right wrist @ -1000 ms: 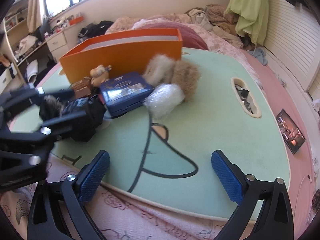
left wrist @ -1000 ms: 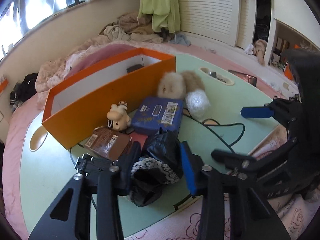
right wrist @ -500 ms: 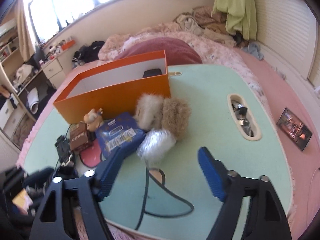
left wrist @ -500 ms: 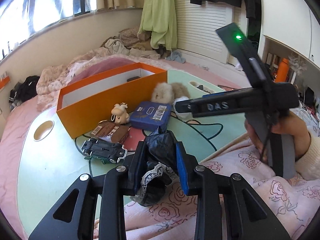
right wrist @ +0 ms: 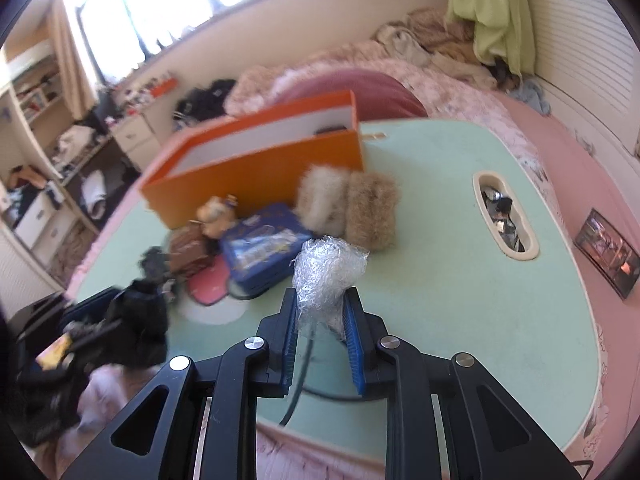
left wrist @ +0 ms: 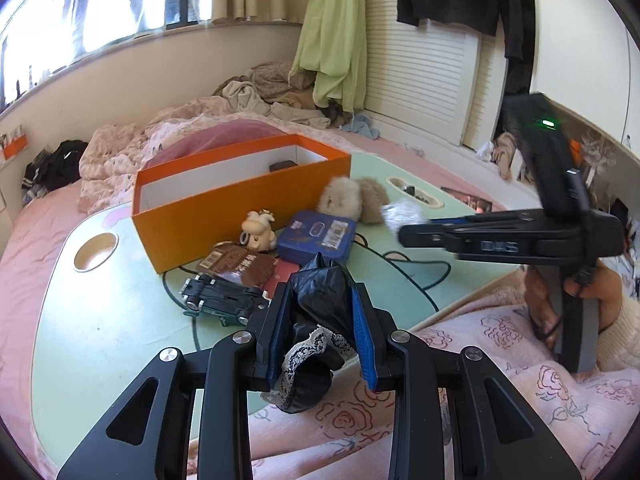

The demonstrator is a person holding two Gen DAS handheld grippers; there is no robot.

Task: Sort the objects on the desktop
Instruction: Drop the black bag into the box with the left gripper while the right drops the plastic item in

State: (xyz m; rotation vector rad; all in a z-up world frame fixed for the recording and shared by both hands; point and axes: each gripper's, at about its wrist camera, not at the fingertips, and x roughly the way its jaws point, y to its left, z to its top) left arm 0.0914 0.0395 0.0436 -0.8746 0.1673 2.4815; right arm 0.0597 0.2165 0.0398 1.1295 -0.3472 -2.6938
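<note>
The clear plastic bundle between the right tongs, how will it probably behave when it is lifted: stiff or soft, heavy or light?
The plastic bundle looks like crumpled bubble wrap, so it is probably very light. The right tongs pinch its lower part narrow, which suggests it squashes easily. Its glossy film may slip somewhat.

**What sits on my mint-green surface**

My surface (left wrist: 120,320) rests over a pink floral bed cover (left wrist: 500,400). On it I see an orange box (left wrist: 240,216), a cream figurine (left wrist: 259,231), a blue tin (left wrist: 318,236), a brown packet (left wrist: 240,266), a dark toy car (left wrist: 222,299), two furry puffs (right wrist: 348,204) and a black cable (left wrist: 416,276). A round cup hole (left wrist: 96,251) lies left of the box, an oval slot (right wrist: 505,216) to the right.
</note>
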